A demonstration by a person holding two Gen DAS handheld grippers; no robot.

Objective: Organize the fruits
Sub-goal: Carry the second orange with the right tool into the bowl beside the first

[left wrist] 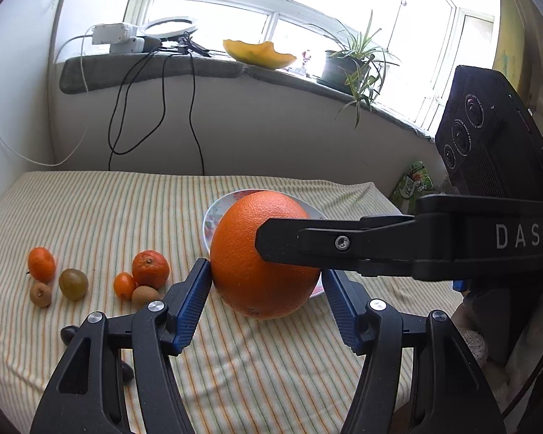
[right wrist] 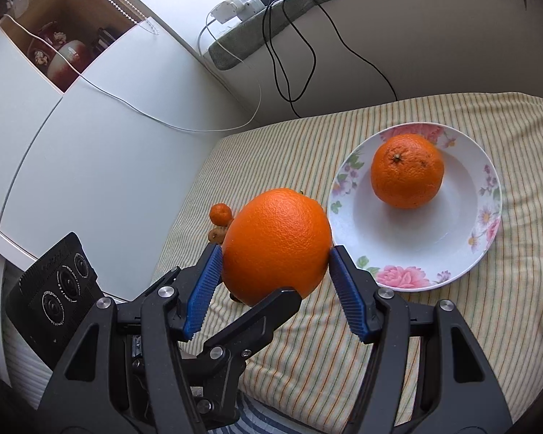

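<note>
1. The left gripper (left wrist: 266,282) and the right gripper (right wrist: 275,264) both clamp the same large orange (left wrist: 260,253), each with its blue pads pressed to the fruit's sides; the orange hangs above the striped cloth (left wrist: 126,209), just beside the plate (right wrist: 412,271).
2. Step in hand, as I judge it: carrying this orange to the flowered plate, where a second large orange (right wrist: 407,170) already sits off-centre.
3. The next move calls for bringing the held fruit over the plate's bare near side, lowering it until it rests, then parting both grippers together so it does not roll onto its neighbour or over the rim.
4. Count, large oranges: two, one held and one on the plate.
5. Count, small fruit on the cloth in the left view: two mandarins (left wrist: 150,267), one tiny orange fruit (left wrist: 123,285), one greenish round fruit (left wrist: 73,284), two brown ones (left wrist: 40,293).
6. Dark objects (left wrist: 68,334) lie behind the left gripper, partly hidden; I cannot count them.
7. One plate.
</note>
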